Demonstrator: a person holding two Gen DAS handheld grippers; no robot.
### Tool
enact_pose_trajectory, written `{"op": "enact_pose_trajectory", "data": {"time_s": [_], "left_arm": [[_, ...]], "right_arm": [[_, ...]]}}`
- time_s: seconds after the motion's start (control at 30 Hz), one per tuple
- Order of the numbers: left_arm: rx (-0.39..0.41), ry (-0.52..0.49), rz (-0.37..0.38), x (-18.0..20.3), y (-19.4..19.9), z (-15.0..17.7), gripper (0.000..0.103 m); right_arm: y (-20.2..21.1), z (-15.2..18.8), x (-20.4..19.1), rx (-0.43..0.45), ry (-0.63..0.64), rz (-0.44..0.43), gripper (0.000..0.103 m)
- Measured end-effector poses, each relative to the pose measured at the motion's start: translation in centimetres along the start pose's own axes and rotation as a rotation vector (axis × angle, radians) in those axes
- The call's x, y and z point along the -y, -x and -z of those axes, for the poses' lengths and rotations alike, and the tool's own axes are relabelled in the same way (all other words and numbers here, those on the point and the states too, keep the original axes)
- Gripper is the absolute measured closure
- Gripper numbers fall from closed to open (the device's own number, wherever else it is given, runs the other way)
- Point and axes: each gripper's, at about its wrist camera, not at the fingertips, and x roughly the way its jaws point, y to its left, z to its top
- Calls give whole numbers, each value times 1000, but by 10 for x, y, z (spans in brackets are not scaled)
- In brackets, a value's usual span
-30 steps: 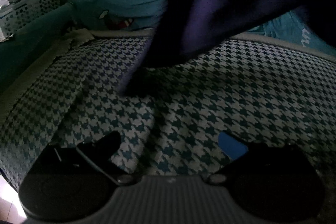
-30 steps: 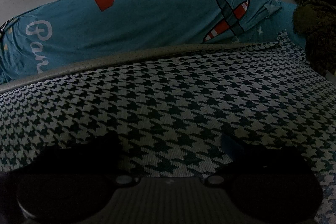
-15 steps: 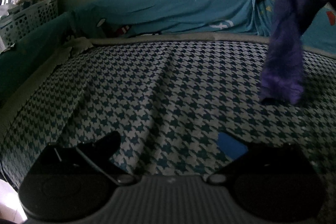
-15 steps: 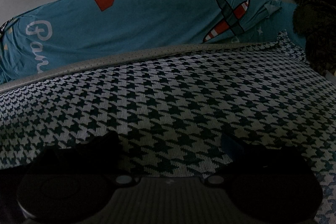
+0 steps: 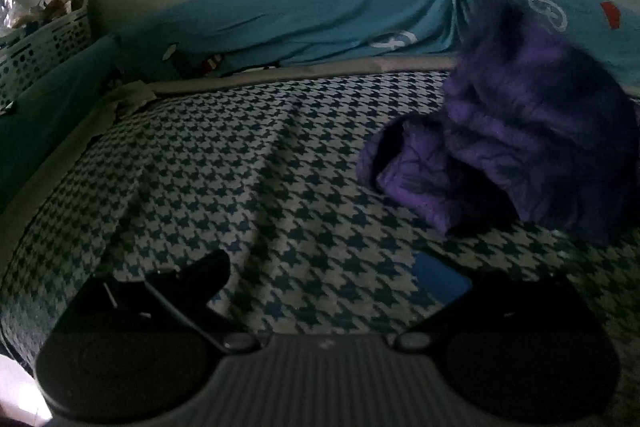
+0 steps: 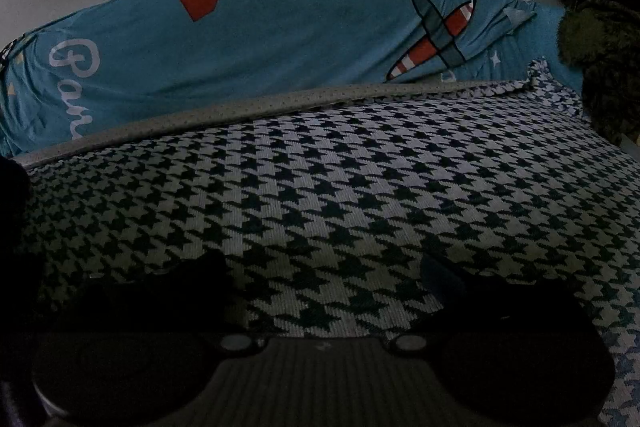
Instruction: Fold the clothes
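A purple fleecy garment (image 5: 516, 143) lies crumpled in a heap on the houndstooth bed cover (image 5: 256, 171), at the right of the left wrist view. My left gripper (image 5: 324, 275) is open, low over the cover, with nothing between its fingers; the heap lies ahead and to the right of it. In the right wrist view my right gripper (image 6: 324, 275) is open too, just above the houndstooth cover (image 6: 340, 187), holding nothing. A dark edge at that view's far left (image 6: 12, 203) may be the garment; I cannot tell.
A teal printed quilt (image 5: 320, 23) (image 6: 280, 39) is rolled along the wall behind the bed. A white perforated basket (image 5: 40, 43) stands at the back left. A dark olive fuzzy thing (image 6: 604, 63) sits at the bed's right corner.
The purple garment swung across from left to right in the air, then dropped into a heap on the cover. Both grippers have stayed still and open.
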Motion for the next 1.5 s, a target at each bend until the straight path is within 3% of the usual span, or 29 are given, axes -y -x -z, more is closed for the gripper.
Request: {"op": "enact_pose_trajectory", "data": {"time_s": [0.3,1.07,1.3,1.33,1.5], "left_arm": [[-3,-8,56,15,8,0,0],[-36,-76,56,45,-4,3,0],[-22,-78,64,46,-1,2,0],[-22,-75,64,45,-1,2,0],[-19,-63,63,41,0,1,0]], "right_arm": [[0,0,0,-1,0,1,0],[21,9,-4,-40,-24,20,0],[35,16,-37,-36,154,108,0],[38,16,-43,-39,164,102,0],[59,26,-81,-57,279,-85,2]]}}
